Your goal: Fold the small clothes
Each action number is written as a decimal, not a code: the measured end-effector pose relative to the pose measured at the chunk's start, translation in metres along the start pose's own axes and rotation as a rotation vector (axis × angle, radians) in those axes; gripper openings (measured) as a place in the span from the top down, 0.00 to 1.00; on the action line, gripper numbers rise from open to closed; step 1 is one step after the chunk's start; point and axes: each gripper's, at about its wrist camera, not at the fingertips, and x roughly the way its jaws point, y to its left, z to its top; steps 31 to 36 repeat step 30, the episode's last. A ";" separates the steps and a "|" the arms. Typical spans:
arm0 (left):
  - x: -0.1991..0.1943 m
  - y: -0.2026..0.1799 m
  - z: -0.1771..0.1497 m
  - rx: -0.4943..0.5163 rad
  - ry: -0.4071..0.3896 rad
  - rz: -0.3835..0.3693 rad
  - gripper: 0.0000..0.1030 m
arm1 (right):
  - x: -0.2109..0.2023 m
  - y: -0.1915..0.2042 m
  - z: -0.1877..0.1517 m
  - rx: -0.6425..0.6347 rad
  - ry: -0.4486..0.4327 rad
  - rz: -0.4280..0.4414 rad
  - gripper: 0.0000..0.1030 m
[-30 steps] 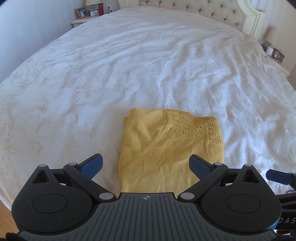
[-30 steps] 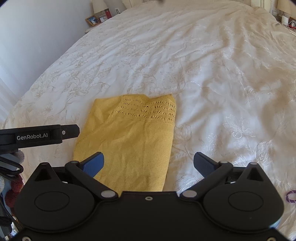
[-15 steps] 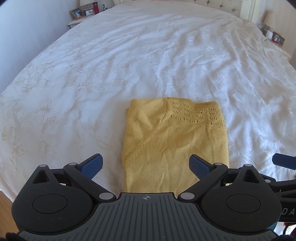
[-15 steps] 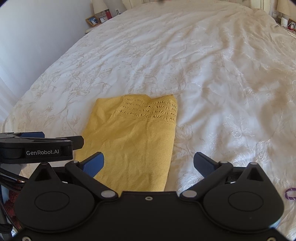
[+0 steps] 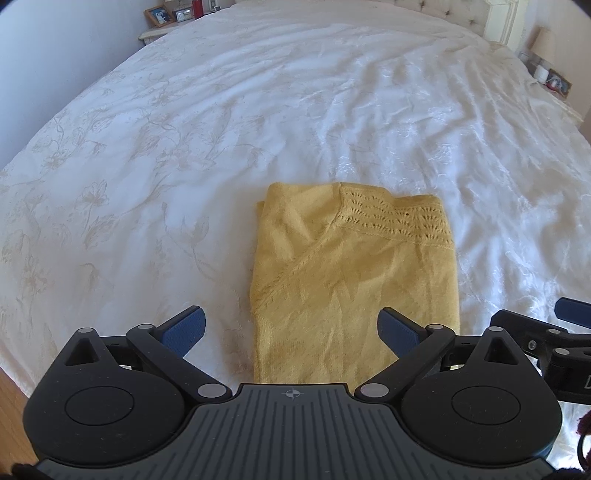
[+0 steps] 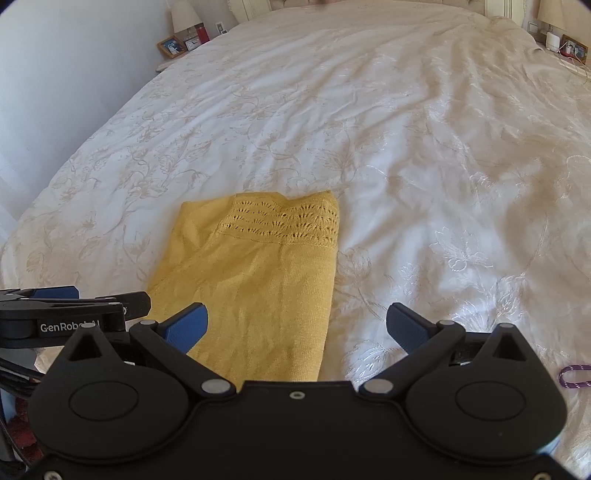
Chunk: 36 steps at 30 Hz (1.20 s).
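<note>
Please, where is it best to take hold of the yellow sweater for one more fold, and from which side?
Probably the near end of the yellow sweater, coming from the foot of the bed. It lies flat as a long rectangle with that end closest to both open tools, left and right, one per corner.

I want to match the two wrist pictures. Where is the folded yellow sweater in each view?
Left wrist view: the yellow sweater lies at lower centre, just ahead of the open left claw.
Right wrist view: the yellow sweater lies left of centre, ahead of the left finger of the open right claw.
Shared landmark: the framed photo on the nightstand, upper left in both.
</note>
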 end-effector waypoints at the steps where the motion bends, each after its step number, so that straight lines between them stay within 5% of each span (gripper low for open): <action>1: 0.000 0.000 0.000 0.000 0.000 0.000 0.02 | 0.000 0.000 0.000 0.002 0.001 -0.003 0.01; 36: 0.001 0.004 -0.009 -0.004 0.008 -0.034 0.02 | 0.002 0.001 -0.006 0.016 0.025 -0.016 0.01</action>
